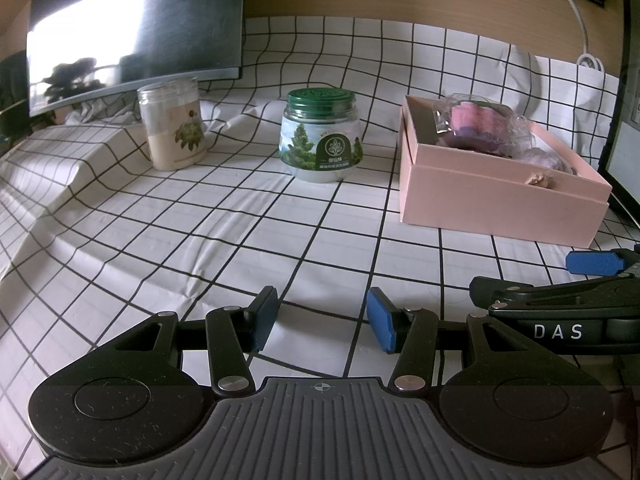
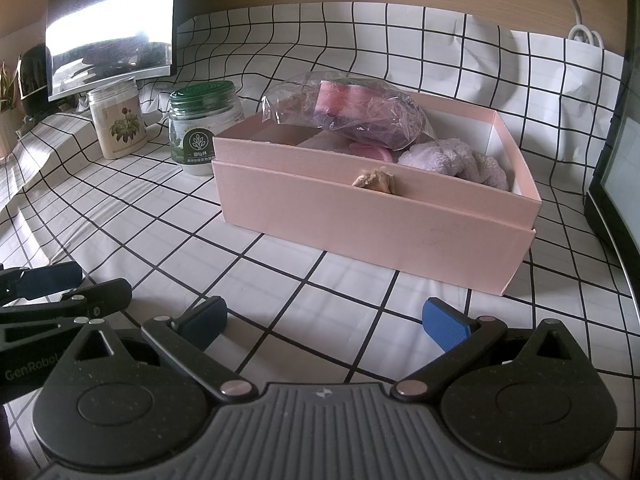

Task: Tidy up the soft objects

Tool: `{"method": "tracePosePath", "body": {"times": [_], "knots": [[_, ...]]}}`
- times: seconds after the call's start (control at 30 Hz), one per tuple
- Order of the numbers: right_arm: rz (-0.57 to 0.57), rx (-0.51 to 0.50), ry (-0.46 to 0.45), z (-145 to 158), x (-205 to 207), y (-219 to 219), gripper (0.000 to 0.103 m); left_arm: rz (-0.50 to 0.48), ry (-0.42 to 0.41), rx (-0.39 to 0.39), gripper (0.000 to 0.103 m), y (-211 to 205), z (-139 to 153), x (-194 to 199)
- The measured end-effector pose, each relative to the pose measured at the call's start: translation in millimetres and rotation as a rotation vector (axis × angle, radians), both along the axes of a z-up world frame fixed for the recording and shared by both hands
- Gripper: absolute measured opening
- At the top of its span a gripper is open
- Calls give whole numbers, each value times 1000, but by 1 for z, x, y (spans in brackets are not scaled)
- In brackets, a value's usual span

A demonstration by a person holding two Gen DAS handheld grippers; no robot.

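With both the left tool [image 1: 322,320] and right tool [image 2: 324,322] spread and empty, the crinkly bag [image 2: 344,110] heaped above the pink box [image 2: 372,216] may slide off if nudged.

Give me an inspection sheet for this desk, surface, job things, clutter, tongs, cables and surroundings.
Surface: checked cloth, wrinkled at the left.
Job's things: pink box holds a clear bag of soft pieces, a lilac towel and a pink comb.
Clutter: green-lidded jar and cream jar, upright beside the box.
Tongs: left tongs and right tongs both open, holding nothing.
Cables: white cable at the back wall.
Surroundings: monitor behind the jars.
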State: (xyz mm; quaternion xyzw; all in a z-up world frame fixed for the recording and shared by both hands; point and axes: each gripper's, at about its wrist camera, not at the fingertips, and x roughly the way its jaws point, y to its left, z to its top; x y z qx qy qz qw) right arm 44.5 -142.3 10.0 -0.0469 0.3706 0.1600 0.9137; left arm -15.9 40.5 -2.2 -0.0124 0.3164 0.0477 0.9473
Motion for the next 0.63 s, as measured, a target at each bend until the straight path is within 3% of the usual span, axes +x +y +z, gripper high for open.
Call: {"method": "tracePosePath", "body": {"times": [0.63], "knots": [[0,0,0,0,0,0,103,2,0,-1,55,0,0,0]]}}
